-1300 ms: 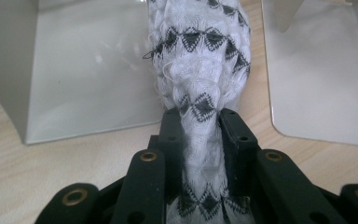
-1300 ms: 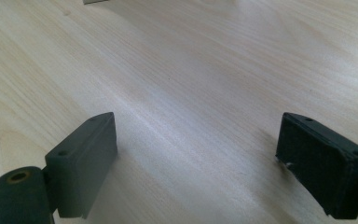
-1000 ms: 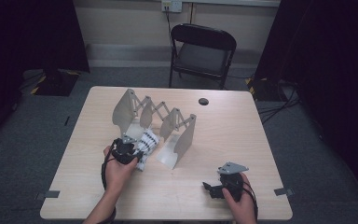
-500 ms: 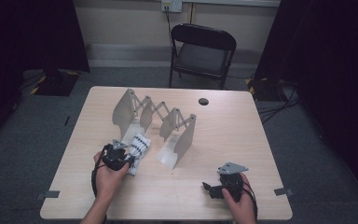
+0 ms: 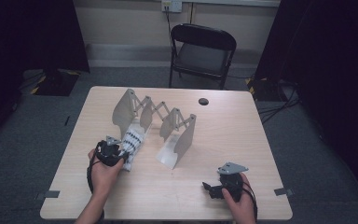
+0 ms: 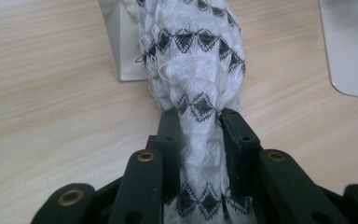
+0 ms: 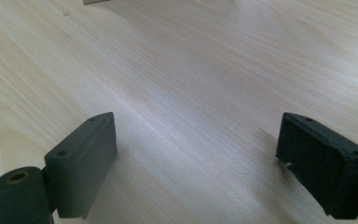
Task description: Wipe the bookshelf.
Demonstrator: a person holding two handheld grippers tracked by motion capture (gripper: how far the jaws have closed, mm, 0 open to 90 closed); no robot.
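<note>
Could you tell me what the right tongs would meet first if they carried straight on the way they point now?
Probably nothing soon: the right tongs stand open over bare table, pointing left across it in the high view. At the top edge of the right gripper view sits a grey foot of the folding rack, but depth is unclear.

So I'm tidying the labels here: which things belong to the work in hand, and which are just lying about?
In the job:
- white cloth with black diamond pattern
- left gripper, clamped on it
- grey accordion rack

Lying about:
- small black round disc
- black folding chair
- right gripper, open
</note>
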